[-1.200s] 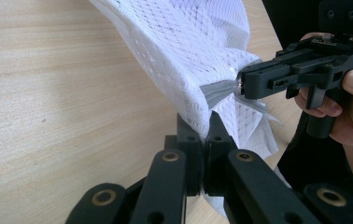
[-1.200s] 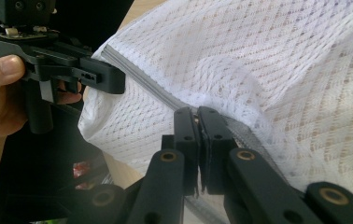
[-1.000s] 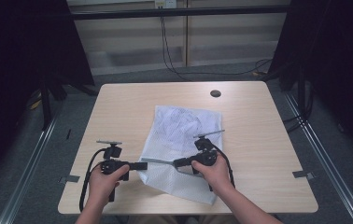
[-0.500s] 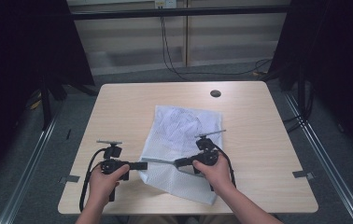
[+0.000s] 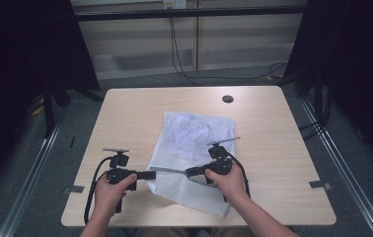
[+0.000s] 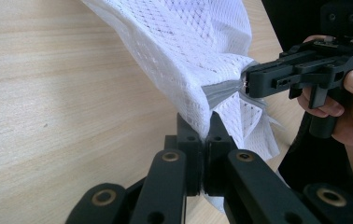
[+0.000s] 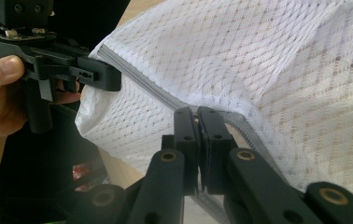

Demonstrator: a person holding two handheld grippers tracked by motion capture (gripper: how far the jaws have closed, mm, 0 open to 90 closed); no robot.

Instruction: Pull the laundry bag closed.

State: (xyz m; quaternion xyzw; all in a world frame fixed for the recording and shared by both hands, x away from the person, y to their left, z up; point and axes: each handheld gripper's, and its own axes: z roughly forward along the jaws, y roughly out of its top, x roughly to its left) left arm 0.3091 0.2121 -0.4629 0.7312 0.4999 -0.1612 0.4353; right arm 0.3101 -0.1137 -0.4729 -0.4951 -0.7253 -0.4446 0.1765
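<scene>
A white mesh bag (image 5: pixel 189 140) with a grey zipper edge (image 5: pixel 167 170) lies on the wooden table (image 5: pixel 283 163), its near end lifted. My left gripper (image 5: pixel 151 174) is shut on the bag's near left corner, and my right gripper (image 5: pixel 190 173) is shut on the zipper edge a short way to the right. In the left gripper view my jaws (image 6: pixel 206 127) pinch the mesh (image 6: pixel 188 42), and the right gripper (image 6: pixel 250 80) clamps the bunched grey band. In the right gripper view my jaws (image 7: pixel 197 116) grip the zipper edge (image 7: pixel 137 81) of the mesh (image 7: pixel 268 60), with the left gripper (image 7: pixel 116 78) on the corner.
A dark round grommet (image 5: pixel 227 98) sits near the table's far edge. Black curtains flank both sides, and cables (image 5: pixel 189 74) trail on the floor behind. Bare tabletop lies left, right and beyond the bag.
</scene>
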